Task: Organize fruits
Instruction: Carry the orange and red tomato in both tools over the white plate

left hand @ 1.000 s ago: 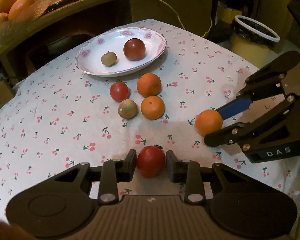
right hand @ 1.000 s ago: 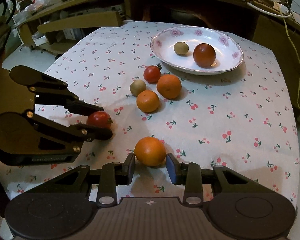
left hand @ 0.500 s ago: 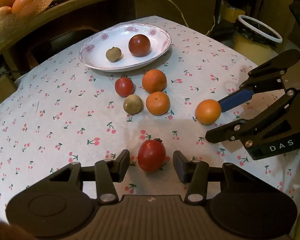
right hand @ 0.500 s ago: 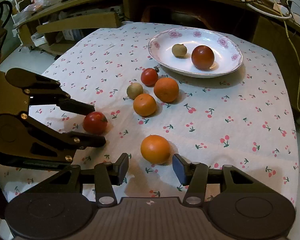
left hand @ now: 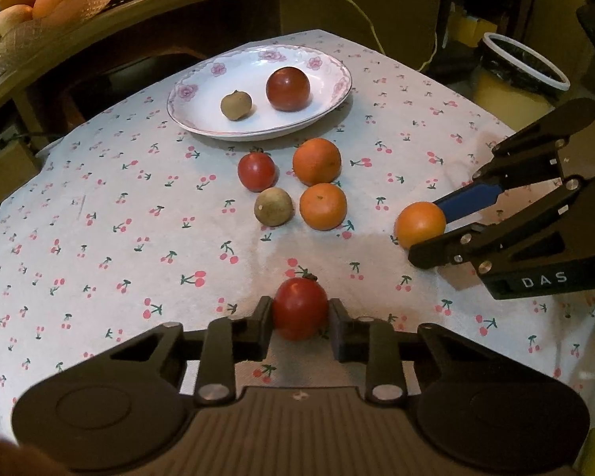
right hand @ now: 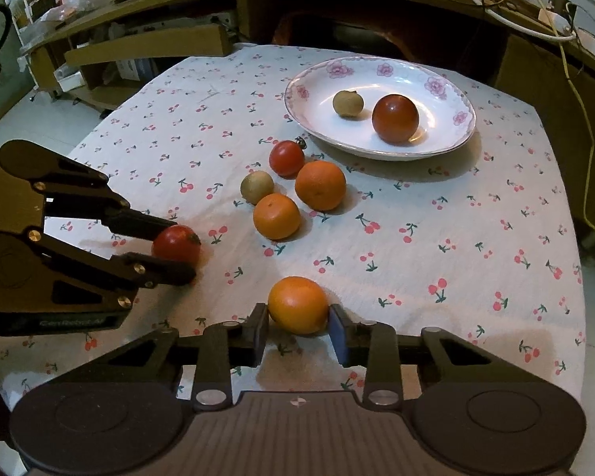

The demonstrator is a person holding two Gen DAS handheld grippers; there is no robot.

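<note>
Left wrist view: the left tool (left hand: 300, 317) sits at lower centre of the frame, its jaws closing with both pads pressed against a red tomato (left hand: 300, 307) that rests on the cherry-print tabletop (left hand: 99, 238). At right centre of the same frame the right tool (left hand: 424, 230) reaches in from the right edge, its blue-padded finger and black finger closing on an orange (left hand: 419, 224).

Right wrist view: the right tool appears at lower centre with the orange between its pads, both touching the fruit. The left tool enters from the left edge and grips the tomato at left centre of that frame.

Loose fruit lies in a cluster at the centre of the left wrist frame:
- a small tomato (left hand: 256, 171);
- a large orange (left hand: 317, 161) just beside it;
- a smaller orange (left hand: 323, 206) touching the large one;
- a brown-green fruit (left hand: 273, 207) just beside the small tomato.

A white plate (left hand: 202, 91) with a pink flower rim stands at upper centre, beyond the cluster. It holds a dark red tomato (left hand: 288, 89) and a small brown fruit (left hand: 236, 105), apart from each other.

At upper left a mesh basket (left hand: 59, 16) on a wooden shelf holds more oranges. A lined bin (left hand: 523, 63) stands at upper right.
</note>
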